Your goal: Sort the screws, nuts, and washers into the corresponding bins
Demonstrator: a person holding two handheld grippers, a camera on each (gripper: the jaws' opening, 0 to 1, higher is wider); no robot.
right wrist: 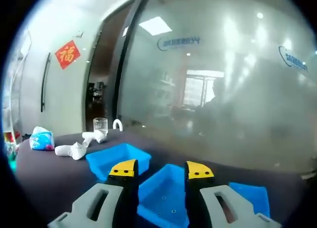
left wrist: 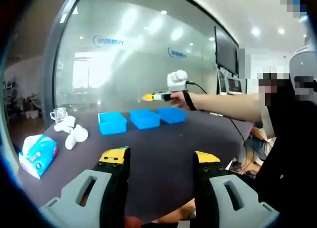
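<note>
Three blue bins stand in a row on the dark table: left bin [left wrist: 112,123], middle bin [left wrist: 144,118], right bin [left wrist: 172,114]. My left gripper [left wrist: 161,158] is open over the near part of the table, well short of the bins, with nothing between its jaws. A person's hand holds my right gripper [left wrist: 157,96] above the right-hand bins. In the right gripper view, that gripper [right wrist: 161,171] is open and empty above the middle bin [right wrist: 161,196], between the left bin [right wrist: 116,158] and the right bin [right wrist: 250,196]. The middle bin's floor holds tiny specks, too small to identify.
A drinking glass [left wrist: 58,114], white crumpled items [left wrist: 73,134] and a tissue pack [left wrist: 37,153] lie on the table's left side. A frosted glass wall [right wrist: 223,89] runs behind the table. The person's arm [left wrist: 228,106] reaches in from the right. Monitors [left wrist: 227,52] stand at the back right.
</note>
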